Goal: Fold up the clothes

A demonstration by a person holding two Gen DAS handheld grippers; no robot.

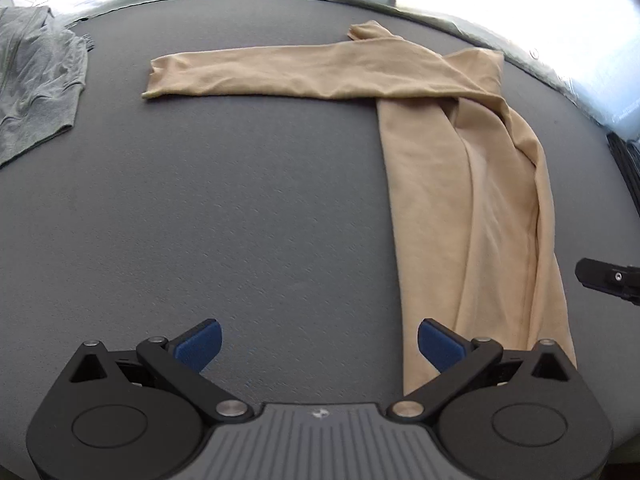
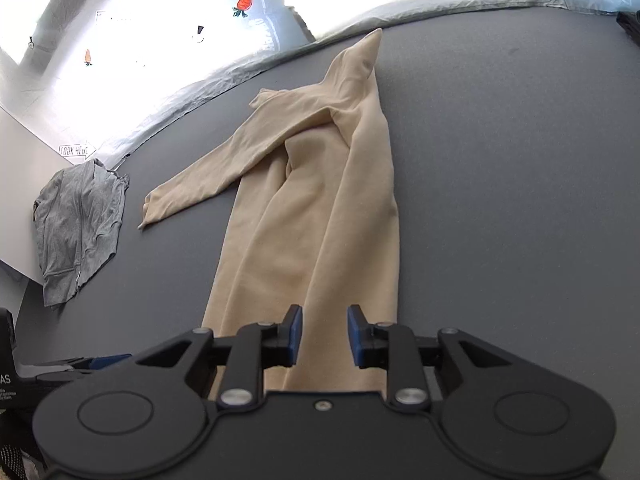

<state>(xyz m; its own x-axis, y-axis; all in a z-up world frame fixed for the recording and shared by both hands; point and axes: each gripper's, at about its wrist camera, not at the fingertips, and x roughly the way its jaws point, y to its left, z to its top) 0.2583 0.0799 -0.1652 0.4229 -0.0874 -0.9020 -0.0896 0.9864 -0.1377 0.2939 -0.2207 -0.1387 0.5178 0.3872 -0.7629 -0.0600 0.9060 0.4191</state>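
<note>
A tan long-sleeved top (image 1: 472, 184) lies on the dark grey table (image 1: 240, 200), its body folded lengthwise into a narrow strip, one sleeve (image 1: 256, 74) stretched out flat to the left. My left gripper (image 1: 318, 344) is wide open and empty, low over the table just left of the top's near hem. In the right wrist view the top (image 2: 316, 220) runs away from me. My right gripper (image 2: 324, 334) is partly open over the near hem, with nothing between its blue pads. Its tip (image 1: 608, 278) shows at the right edge of the left wrist view.
A grey zip-up garment (image 1: 36, 84) lies crumpled at the table's far left, also in the right wrist view (image 2: 78, 224). Crinkled plastic sheeting (image 2: 208, 92) runs along the table's far edge. A black object (image 1: 628, 168) sits at the right edge.
</note>
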